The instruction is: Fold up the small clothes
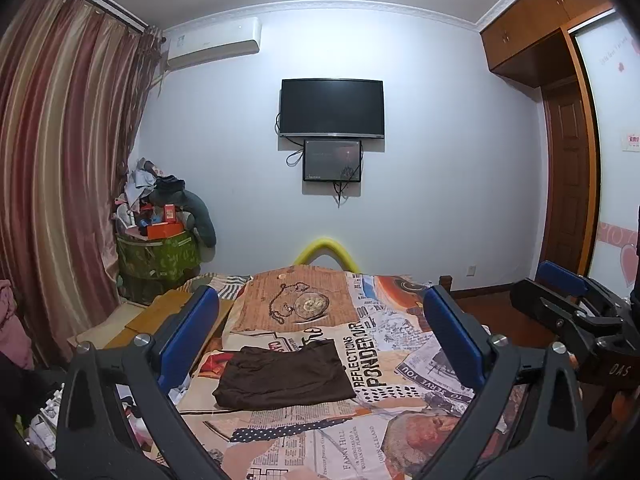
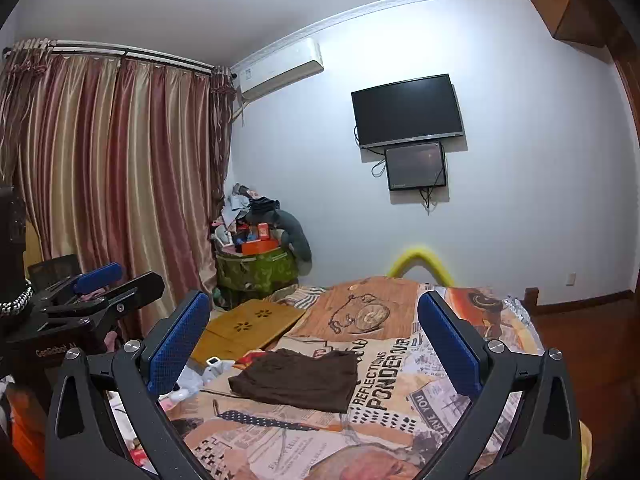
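A dark brown garment (image 1: 286,376) lies folded into a flat rectangle on the bed's newspaper-print cover (image 1: 360,436); it also shows in the right wrist view (image 2: 298,378). My left gripper (image 1: 320,336) is open and empty, held above the bed in front of the garment. My right gripper (image 2: 316,344) is open and empty, also raised above the bed. The right gripper shows at the right edge of the left wrist view (image 1: 568,300). The left gripper shows at the left edge of the right wrist view (image 2: 108,284).
A wooden lap desk (image 2: 248,328) lies at the bed's left edge. A green hamper piled with clutter (image 1: 160,256) stands by the striped curtain (image 1: 60,180). A yellow foam arch (image 1: 324,250) marks the bed's far end. A wardrobe (image 1: 560,160) stands at right.
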### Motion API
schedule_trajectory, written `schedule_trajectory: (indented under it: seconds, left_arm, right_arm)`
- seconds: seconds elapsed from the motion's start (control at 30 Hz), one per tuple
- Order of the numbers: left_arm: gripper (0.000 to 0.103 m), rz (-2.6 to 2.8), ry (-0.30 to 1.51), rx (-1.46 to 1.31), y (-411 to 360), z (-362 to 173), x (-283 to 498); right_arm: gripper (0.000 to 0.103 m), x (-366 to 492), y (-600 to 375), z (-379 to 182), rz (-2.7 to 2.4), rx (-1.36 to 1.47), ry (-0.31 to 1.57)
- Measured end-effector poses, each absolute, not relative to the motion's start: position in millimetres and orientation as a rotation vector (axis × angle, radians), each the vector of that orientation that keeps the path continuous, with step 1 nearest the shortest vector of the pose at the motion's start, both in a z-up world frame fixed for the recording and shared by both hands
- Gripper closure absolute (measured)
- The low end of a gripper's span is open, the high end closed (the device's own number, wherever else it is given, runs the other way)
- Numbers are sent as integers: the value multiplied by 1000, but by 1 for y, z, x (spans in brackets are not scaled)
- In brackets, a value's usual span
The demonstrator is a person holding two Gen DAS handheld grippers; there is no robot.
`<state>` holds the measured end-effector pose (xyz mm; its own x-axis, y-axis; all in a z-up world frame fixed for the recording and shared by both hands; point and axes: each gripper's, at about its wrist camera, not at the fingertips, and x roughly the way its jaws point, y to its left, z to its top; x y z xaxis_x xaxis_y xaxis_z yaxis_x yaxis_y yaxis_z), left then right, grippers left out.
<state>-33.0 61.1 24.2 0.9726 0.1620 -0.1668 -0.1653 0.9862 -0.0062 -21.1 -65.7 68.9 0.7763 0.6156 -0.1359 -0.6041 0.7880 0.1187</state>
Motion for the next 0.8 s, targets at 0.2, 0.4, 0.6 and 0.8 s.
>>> schedule_trajectory:
  seconds: [0.2,0.4,0.6,0.8]
  left_arm:
    - [0,165,177,-31,63,24,-30]
    - [0,170,182,-36,64,23,-30]
    - [0,172,182,-39,64,25,-29]
    - [0,170,181,-43,65,25,-29]
  right_arm:
    - [0,-22,-66,68,662,67,174]
    - [0,-21,-68,70,661,71,175]
    - [0,-19,-67,69,661,74,186]
    - [0,-18,-67,69,664,70,193]
